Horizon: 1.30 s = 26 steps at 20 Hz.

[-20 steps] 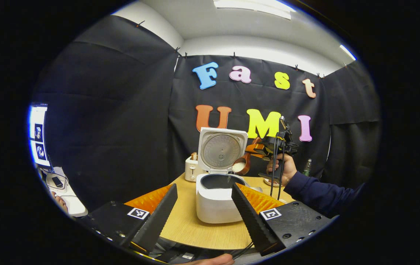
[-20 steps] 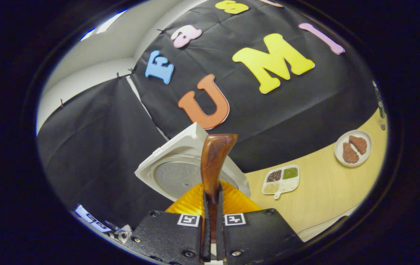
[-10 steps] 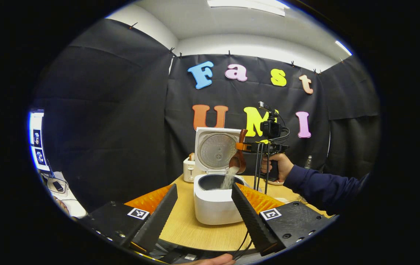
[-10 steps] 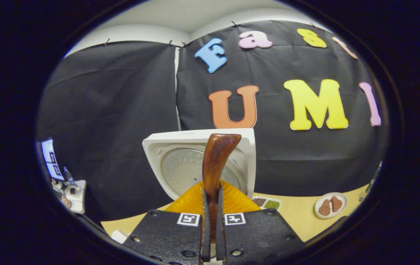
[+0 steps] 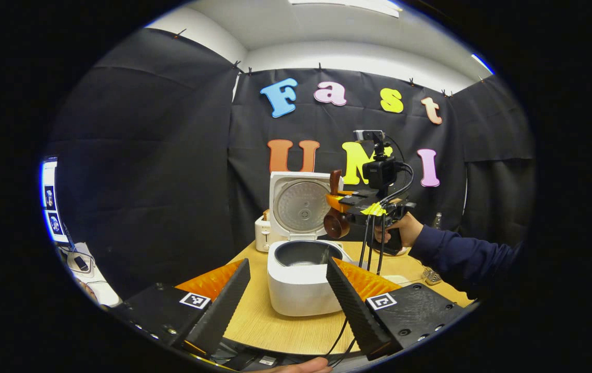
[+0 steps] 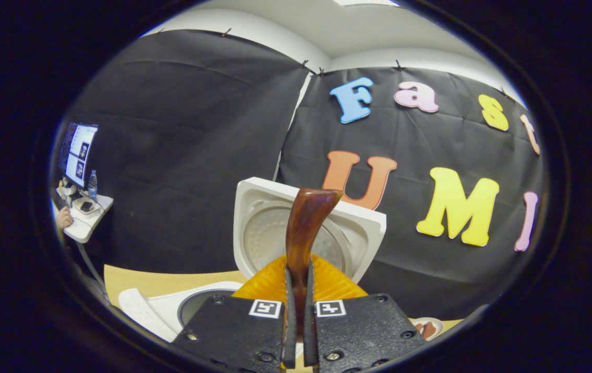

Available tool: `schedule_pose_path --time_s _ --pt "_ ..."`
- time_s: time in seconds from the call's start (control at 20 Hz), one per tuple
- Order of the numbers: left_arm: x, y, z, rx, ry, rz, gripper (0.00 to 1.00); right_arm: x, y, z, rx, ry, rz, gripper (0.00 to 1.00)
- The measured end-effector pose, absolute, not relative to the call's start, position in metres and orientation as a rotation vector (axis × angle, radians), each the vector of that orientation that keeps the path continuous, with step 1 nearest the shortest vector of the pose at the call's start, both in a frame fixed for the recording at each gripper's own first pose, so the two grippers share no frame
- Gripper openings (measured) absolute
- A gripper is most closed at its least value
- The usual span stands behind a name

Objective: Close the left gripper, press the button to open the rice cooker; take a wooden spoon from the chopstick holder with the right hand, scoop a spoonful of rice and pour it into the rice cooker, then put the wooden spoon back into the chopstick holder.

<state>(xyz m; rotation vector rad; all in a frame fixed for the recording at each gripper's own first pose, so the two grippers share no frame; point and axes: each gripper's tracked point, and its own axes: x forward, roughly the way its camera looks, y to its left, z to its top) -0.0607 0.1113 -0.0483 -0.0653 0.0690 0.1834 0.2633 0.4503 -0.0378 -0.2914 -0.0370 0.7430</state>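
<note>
Rice stream's stopped since 0.5 s ago; right gripper (image 6: 296, 331) stays clamped on the wooden spoon (image 6: 304, 228) above the open rice cooker (image 5: 301, 282). Left gripper (image 5: 288, 298) fingers sit wide apart, holding nothing.

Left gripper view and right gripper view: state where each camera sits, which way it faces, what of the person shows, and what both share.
Left gripper view: rides the left claw, fingers apart, facing across the table at the open rice cooker; a hand and sleeve hold the right claw with the wooden spoon.
Right gripper view: rides the right claw, shut on the wooden spoon, facing the cooker's raised lid.
Shared: rice cooker, spoon, table.
</note>
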Motion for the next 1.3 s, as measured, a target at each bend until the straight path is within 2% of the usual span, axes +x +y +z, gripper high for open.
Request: schedule_pose_path --time_s 0.3,0.7,1.1,1.3 --pt "-0.034 0.09 -0.042 -0.036 0.065 0.174 0.94 0.261 0.451 -0.039 -0.152 0.027 0.735 0.12" --pt "0.007 0.053 -0.043 -0.008 0.059 0.131 0.95 0.272 0.434 -0.062 -0.11 0.09 0.565 0.14" --pt "0.051 0.004 -0.037 -0.03 0.029 0.058 0.94 0.275 0.352 -0.064 -0.029 0.116 0.229 0.14" --pt "0.062 -0.008 -0.04 -0.011 0.034 0.037 0.95 0.276 0.339 -0.07 0.033 0.135 0.131 0.14"
